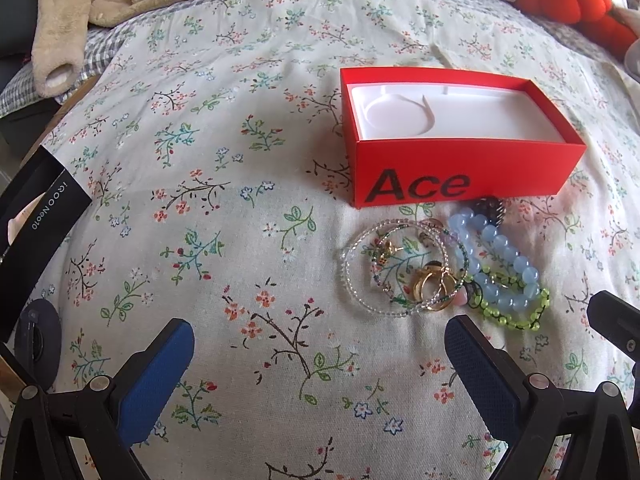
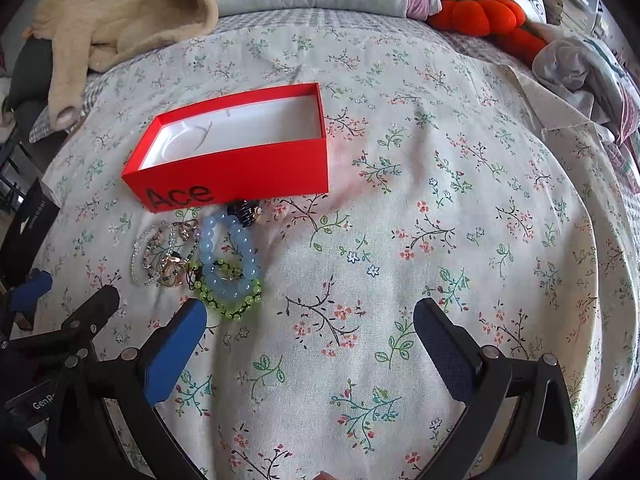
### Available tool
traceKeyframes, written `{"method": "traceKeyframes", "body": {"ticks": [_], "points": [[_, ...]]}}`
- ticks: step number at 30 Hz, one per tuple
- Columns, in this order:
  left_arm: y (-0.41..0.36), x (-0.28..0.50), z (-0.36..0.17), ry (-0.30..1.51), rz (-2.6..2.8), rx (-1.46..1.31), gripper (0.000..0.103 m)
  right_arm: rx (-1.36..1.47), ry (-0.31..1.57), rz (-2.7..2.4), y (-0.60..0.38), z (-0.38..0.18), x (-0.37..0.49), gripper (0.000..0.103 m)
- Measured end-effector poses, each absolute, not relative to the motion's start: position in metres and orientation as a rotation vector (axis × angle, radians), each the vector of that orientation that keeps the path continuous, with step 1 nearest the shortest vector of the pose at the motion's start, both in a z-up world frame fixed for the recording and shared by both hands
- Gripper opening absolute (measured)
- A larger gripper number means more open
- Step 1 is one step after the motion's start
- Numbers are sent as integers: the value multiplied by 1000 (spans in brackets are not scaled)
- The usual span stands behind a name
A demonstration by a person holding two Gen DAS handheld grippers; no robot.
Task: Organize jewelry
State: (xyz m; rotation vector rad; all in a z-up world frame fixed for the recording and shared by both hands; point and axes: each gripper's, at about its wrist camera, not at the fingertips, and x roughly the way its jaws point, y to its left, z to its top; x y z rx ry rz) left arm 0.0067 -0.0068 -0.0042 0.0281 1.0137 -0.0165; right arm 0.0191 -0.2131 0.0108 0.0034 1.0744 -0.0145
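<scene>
Sitting on a floral bedspread (image 1: 248, 208), the red box (image 1: 460, 172) is the thing to orient by here: it's lidless, has "Ace" printed in black on its near side, and the white insert inside has nothing in it. All the jewelry is bunched up just in front of that near side, out on the cloth and not in the box. Closest to the box is a dark hair claw (image 2: 245, 213), nearly touching its wall. A bit further out from the box lies a pale blue bead bracelet (image 1: 498, 264), with a lime green bead bracelet (image 1: 516, 312) overlapping its far-from-box end. Next to those, under the "Ace" lettering side, there's a tangle of clear bead bracelets (image 1: 372, 264) with a few gold rings (image 1: 430, 286) piled in the middle, plus some smaller bits I can't really make out. The left gripper (image 1: 320, 364) hangs over bare cloth in front of the box, jaws spread wide and nothing between them, with the pile just past its right-hand finger. The right gripper (image 2: 310, 340) is likewise released and empty, out in front of the box's right end, its left finger just short of the green bracelet. Way behind the box there's a beige fleece garment (image 2: 120, 12) and an orange plush pumpkin (image 2: 480, 14) at the bed's far edge. A black box (image 1: 36, 220) sits off to the red box's left.
</scene>
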Motion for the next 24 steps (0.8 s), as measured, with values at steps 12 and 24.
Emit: {"method": "traceKeyframes", "body": {"ticks": [12, 24], "points": [[-6, 7, -4, 1012, -17, 33, 103, 4, 1077, -15, -213, 11, 20, 103], [-8, 7, -4, 1012, -22, 41, 103, 8, 1079, -16, -213, 11, 19, 103]]}}
